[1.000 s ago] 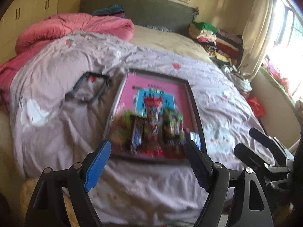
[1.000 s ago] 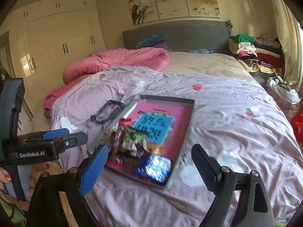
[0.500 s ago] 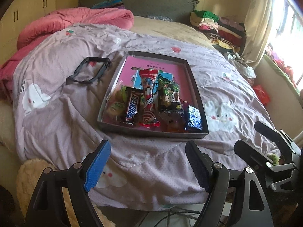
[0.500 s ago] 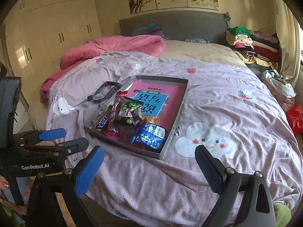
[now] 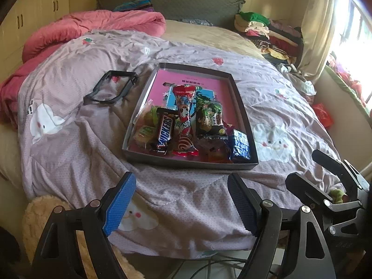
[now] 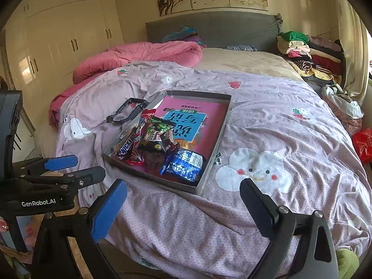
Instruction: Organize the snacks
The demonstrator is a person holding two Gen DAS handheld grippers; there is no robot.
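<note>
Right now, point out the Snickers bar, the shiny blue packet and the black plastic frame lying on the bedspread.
Snickers bar (image 5: 165,129), left wrist view, middle of the wrapper's logo.
Shiny blue packet (image 6: 186,164), right wrist view, centre of its foil face.
Black plastic frame (image 5: 93,94), left wrist view, its left rail.

A pink duvet (image 5: 93,26) lies bunched at the bed's (image 6: 244,62) head, folded clothes (image 6: 307,53) piled opposite, and a black frame (image 5: 111,87) rests on the lilac quilt (image 5: 69,139).
</note>
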